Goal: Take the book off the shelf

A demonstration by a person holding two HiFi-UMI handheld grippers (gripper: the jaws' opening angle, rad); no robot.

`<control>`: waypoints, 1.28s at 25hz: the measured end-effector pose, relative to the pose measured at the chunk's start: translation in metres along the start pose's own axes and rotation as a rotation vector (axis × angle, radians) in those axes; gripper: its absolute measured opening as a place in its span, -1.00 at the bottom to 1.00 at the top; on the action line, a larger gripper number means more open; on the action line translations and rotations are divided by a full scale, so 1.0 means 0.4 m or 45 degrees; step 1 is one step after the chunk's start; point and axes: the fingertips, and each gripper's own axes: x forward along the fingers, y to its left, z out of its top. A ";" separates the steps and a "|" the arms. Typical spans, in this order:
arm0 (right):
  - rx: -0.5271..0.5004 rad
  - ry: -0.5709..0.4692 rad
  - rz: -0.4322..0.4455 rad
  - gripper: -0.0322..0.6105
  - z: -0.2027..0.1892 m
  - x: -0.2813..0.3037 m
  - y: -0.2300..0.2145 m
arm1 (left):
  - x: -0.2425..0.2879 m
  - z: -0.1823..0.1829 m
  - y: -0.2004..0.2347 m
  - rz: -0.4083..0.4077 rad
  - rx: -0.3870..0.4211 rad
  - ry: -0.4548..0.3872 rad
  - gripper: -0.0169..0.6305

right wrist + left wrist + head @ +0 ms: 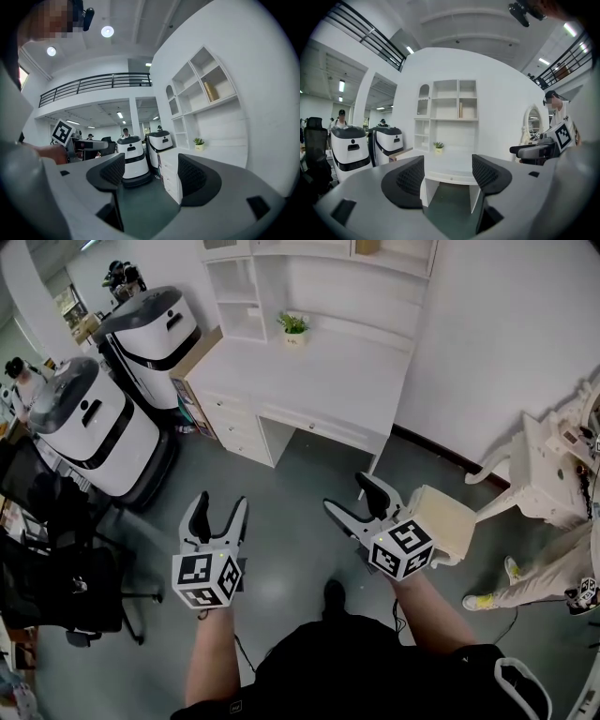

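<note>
Left claw [221,506] jaws apart and empty, my right claw [349,493] likewise, book [460,109] upright in shelf [445,98] right-hand compartment.

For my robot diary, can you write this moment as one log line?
left gripper: open, empty | right gripper: open, empty | book: on shelf, untouched

Person: black short-sleeved top [356,671], black shoe [333,594]. Grey-bodied left tongs [220,504] & right tongs [346,493]: black jaws w/ mesh-textured pads [410,180]. Each has a white cube [206,579] at the back w/ black square markers on its faces.
</note>
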 end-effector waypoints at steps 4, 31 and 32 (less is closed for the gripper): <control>0.020 0.010 0.012 0.18 -0.001 0.027 -0.065 | 0.078 0.000 -0.020 -0.013 -0.005 0.021 0.00; -0.045 0.069 -0.075 0.17 0.100 0.389 -0.376 | 0.599 0.110 0.161 -0.107 -0.053 -0.038 -0.01; -0.045 0.069 -0.084 0.17 0.112 0.419 -0.389 | 0.633 0.123 0.175 -0.125 -0.045 -0.039 -0.01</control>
